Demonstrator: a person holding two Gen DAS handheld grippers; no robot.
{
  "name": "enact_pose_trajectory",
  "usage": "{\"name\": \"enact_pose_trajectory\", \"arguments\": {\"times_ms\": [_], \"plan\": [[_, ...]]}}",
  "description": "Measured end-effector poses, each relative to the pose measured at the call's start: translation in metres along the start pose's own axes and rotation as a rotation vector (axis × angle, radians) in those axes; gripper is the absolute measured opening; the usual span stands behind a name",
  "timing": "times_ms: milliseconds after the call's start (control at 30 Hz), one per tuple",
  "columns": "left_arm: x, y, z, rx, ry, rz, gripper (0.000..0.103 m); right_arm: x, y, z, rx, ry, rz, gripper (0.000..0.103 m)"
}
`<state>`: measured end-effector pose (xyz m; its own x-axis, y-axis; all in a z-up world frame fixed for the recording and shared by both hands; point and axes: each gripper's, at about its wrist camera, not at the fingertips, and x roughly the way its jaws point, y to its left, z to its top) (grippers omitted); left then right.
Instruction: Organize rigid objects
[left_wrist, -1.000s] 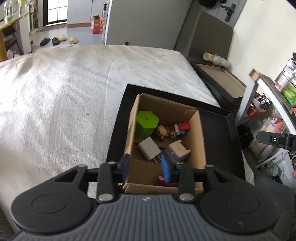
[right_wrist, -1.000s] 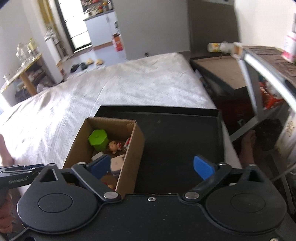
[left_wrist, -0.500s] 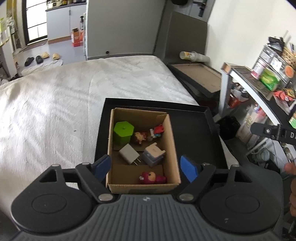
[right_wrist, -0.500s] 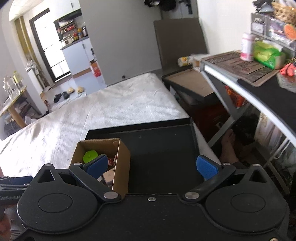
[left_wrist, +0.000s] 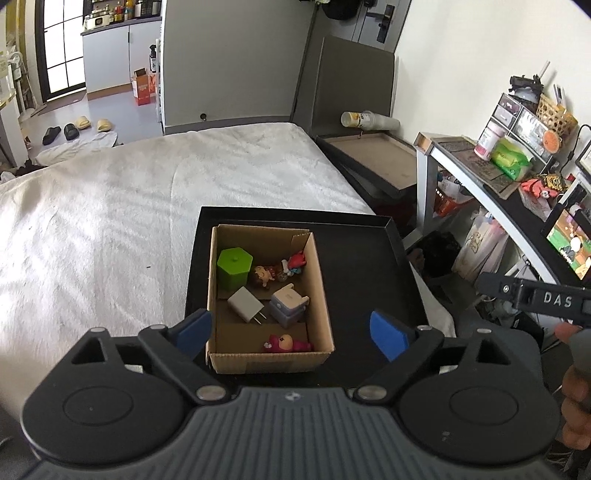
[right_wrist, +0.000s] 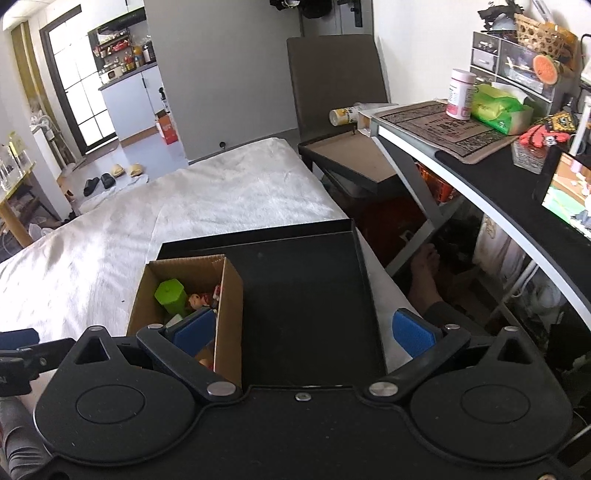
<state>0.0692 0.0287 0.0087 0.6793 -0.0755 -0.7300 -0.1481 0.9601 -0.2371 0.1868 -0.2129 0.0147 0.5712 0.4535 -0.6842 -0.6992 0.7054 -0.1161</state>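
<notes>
A cardboard box stands on the left part of a black tray on the white bed. In it lie a green hexagonal container, a white charger plug, a grey cube adapter, a pink figurine and small toy figures. My left gripper is open and empty, high above the box's near edge. My right gripper is open and empty, above the tray to the right of the box.
The white bed cover spreads left and far. A framed board and a chair stand beyond the bed. A cluttered desk runs along the right. A person's foot rests under it.
My left gripper has opened wide, released the pink figurine into the box and pulled up and back. My right gripper has also risen and pulled back, staying open.
</notes>
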Motion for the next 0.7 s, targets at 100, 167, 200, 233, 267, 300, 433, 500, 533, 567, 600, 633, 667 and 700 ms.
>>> {"name": "enact_pose_trajectory", "arguments": {"times_ms": [100, 167, 200, 233, 267, 300, 433, 500, 533, 567, 600, 633, 667, 700], "plan": [[-0.006, -0.003, -0.003, 0.009, -0.009, 0.005, 0.094, -0.004, 0.0, -0.003, 0.007, 0.014, -0.015, 0.103], [-0.011, -0.007, -0.006, 0.026, -0.02, 0.007, 0.095, -0.009, -0.001, -0.005, 0.011, 0.012, -0.018, 0.103], [-0.013, -0.008, -0.007, 0.026, -0.024, 0.007, 0.096, -0.011, 0.0, -0.007, 0.007, 0.011, -0.026, 0.103], [-0.016, -0.008, -0.009, 0.019, -0.029, 0.003, 0.098, -0.012, 0.002, -0.01, -0.003, 0.01, -0.046, 0.103], [-0.018, -0.009, -0.01, 0.007, -0.032, -0.004, 0.099, -0.014, 0.004, -0.012, -0.01, 0.01, -0.057, 0.103], [-0.019, -0.009, -0.012, -0.004, -0.034, -0.014, 0.1, -0.015, 0.005, -0.014, -0.016, 0.013, -0.06, 0.103], [-0.022, -0.013, -0.019, 0.015, -0.032, -0.01, 0.1, -0.017, 0.009, -0.022, -0.027, 0.032, -0.038, 0.103], [-0.023, -0.013, -0.023, 0.021, -0.03, -0.012, 0.1, -0.018, 0.01, -0.024, -0.028, 0.038, -0.036, 0.103], [-0.022, -0.012, -0.026, 0.016, -0.024, -0.018, 0.1, -0.02, 0.011, -0.025, -0.029, 0.038, -0.033, 0.103], [-0.022, -0.011, -0.028, 0.015, -0.019, -0.017, 0.1, -0.022, 0.012, -0.027, -0.029, 0.037, -0.03, 0.103], [-0.022, -0.011, -0.031, 0.018, -0.016, -0.011, 0.1, -0.023, 0.012, -0.028, -0.028, 0.037, -0.031, 0.103], [-0.022, -0.011, -0.033, 0.026, -0.013, -0.002, 0.1, -0.025, 0.013, -0.03, -0.022, 0.036, -0.035, 0.103], [-0.022, -0.012, -0.035, 0.034, -0.011, 0.004, 0.1, -0.027, 0.013, -0.032, -0.016, 0.034, -0.036, 0.103], [-0.023, -0.013, -0.037, 0.04, -0.01, 0.005, 0.1, -0.029, 0.013, -0.033, -0.013, 0.032, -0.036, 0.103]]}}
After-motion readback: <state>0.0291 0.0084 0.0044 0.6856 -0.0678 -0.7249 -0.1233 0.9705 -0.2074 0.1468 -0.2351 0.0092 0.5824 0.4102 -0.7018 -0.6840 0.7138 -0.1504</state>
